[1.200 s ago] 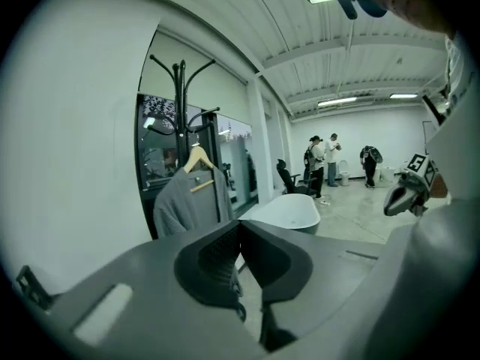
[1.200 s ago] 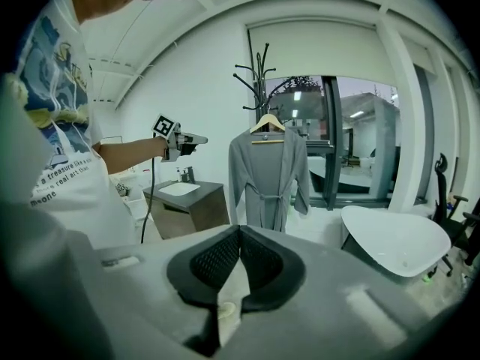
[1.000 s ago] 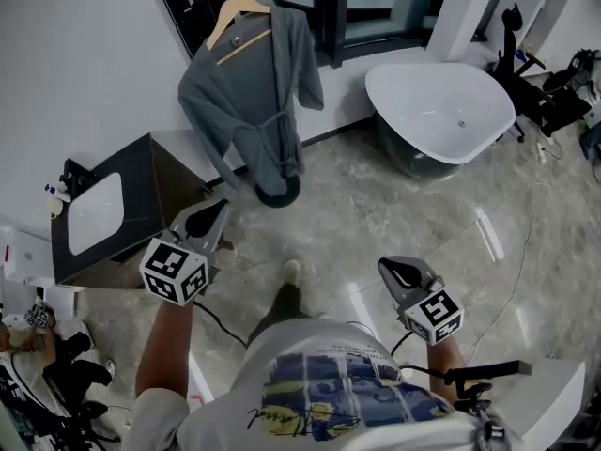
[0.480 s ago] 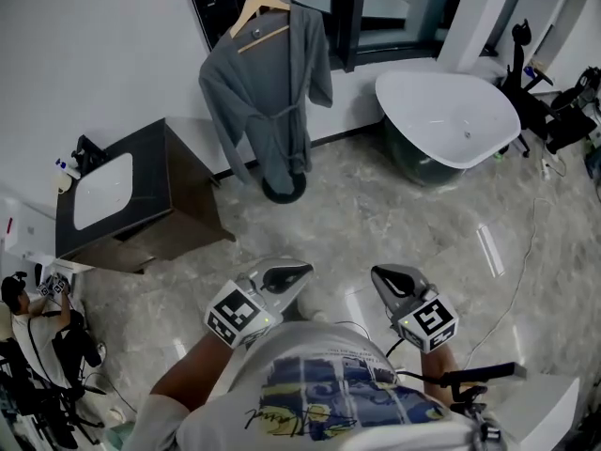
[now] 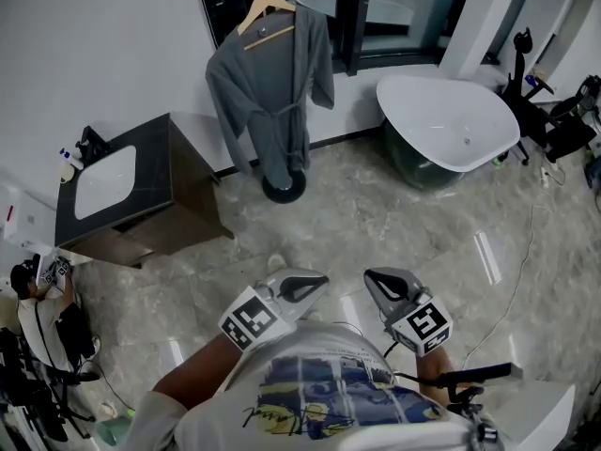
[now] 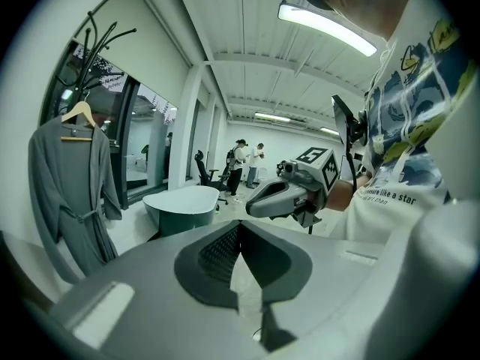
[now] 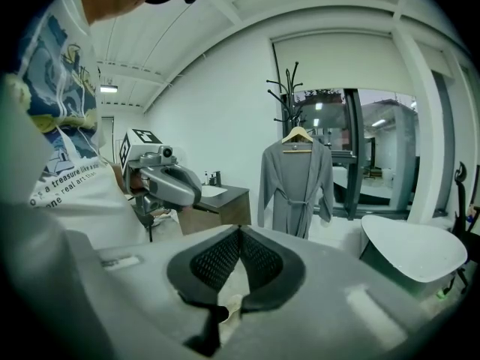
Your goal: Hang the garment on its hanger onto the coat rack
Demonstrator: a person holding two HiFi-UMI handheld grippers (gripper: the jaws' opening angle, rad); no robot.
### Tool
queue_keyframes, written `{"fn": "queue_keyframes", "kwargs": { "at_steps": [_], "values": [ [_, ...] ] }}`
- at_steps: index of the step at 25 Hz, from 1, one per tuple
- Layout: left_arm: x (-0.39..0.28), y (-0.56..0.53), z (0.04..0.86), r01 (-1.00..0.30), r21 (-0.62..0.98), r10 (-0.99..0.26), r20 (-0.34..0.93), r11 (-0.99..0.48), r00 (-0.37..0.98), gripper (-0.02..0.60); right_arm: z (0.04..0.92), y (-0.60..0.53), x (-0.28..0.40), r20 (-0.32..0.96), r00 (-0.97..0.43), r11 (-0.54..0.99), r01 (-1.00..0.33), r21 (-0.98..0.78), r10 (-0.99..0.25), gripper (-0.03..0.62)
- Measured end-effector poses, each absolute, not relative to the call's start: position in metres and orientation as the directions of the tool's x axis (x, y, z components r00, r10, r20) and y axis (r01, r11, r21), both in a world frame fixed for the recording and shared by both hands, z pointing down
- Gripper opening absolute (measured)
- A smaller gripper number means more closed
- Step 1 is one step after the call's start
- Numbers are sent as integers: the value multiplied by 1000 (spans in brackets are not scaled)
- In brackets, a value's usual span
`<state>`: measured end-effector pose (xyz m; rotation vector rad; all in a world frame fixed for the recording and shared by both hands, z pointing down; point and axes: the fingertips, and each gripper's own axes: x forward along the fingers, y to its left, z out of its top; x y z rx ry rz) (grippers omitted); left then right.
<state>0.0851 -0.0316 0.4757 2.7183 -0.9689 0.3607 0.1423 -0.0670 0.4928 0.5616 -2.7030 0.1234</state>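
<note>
Looking round the room, I saw two open vessels. The white bathtub showed a bare inside with a small drain. The pale sink basin sat sunk in the dark vanity, with a faucet at its far end.

The grey robe was already on the coat rack, hung by its wooden hanger. It was well apart from both tools, with open floor between. The left gripper and the right gripper were held near each other, close to the person's chest. Each had its jaws pressed together with nothing between them.

The robe hung straight, its long axis upright. Its collar was at the top, and its hem was just above the rack's round base. The belted front faced the grippers, and a sleeve drooped at either side.
</note>
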Motion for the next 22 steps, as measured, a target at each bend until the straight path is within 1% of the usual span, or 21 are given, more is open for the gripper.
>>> {"fn": "queue_keyframes", "kwargs": {
  "at_steps": [10, 14, 22],
  "values": [
    [95, -26, 477, -623, 136, -566, 305, -771, 766, 3, 494, -57, 149, 384, -846, 918, -397, 7, -369, 2],
    [93, -25, 478, -627, 138, -569, 303, -767, 764, 3, 486, -54, 143, 384, -851, 926, -377, 32, -359, 2],
    [83, -32, 483, -635, 151, -574, 307, -758, 759, 3, 492, -61, 133, 385, -858, 933, -359, 27, -341, 2]
  ]
}}
